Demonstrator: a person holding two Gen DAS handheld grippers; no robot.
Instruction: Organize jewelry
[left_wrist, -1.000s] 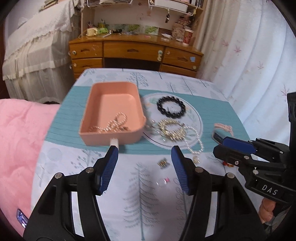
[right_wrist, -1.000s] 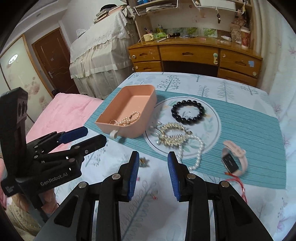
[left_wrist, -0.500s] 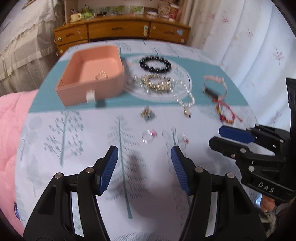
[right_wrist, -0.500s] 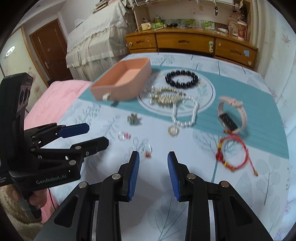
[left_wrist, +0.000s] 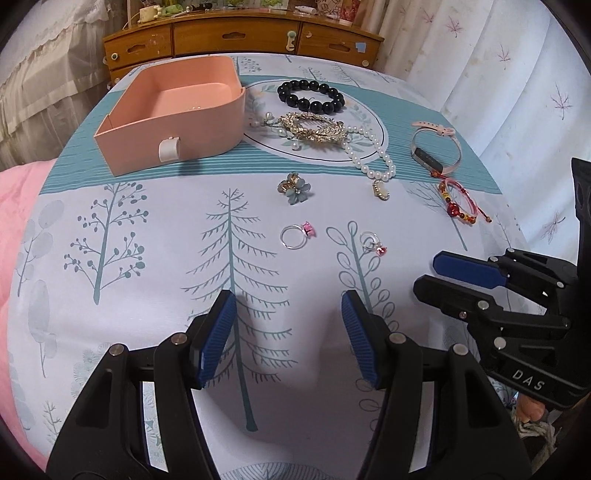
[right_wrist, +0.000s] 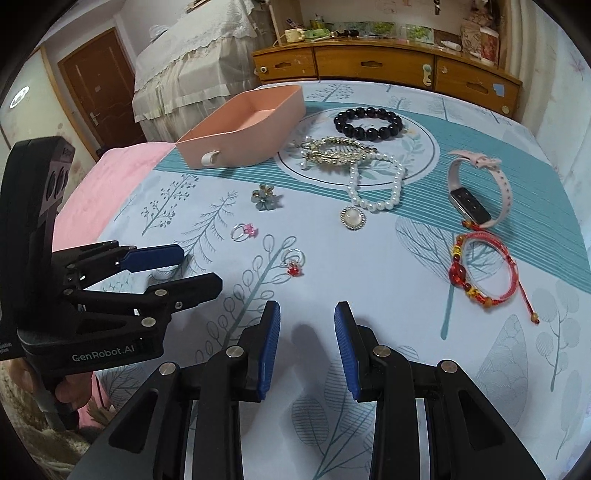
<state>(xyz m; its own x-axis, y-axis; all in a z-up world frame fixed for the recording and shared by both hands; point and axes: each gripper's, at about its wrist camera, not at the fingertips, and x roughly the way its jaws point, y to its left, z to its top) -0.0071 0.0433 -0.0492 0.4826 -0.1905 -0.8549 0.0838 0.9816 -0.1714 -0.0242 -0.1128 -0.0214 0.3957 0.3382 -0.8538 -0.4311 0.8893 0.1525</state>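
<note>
A pink box (left_wrist: 177, 122) stands at the far left of the tree-print cloth, its inside mostly hidden. Right of it lie a black bead bracelet (left_wrist: 310, 96), a gold bracelet (left_wrist: 314, 127), a pearl necklace (left_wrist: 373, 155), a pink watch (left_wrist: 436, 151) and a red string bracelet (left_wrist: 458, 201). Nearer lie a flower brooch (left_wrist: 295, 188), a pink-stone ring (left_wrist: 297, 234) and a red-stone ring (right_wrist: 294, 264). My left gripper (left_wrist: 289, 306) hangs open and empty short of the rings. My right gripper (right_wrist: 307, 314) is narrowly open, also empty, beside it.
A wooden dresser (left_wrist: 240, 37) stands behind the table. A pink blanket (left_wrist: 18, 206) lies off the left edge and a white curtain (left_wrist: 498, 74) hangs at the right. A lace-covered piece of furniture (right_wrist: 192, 55) and a brown door (right_wrist: 96, 81) are at the far left.
Both grippers have sunk toward the cloth and tipped further down, so the jewelry sits higher in each view. Neither jaw gap has changed and nothing was picked up.
</note>
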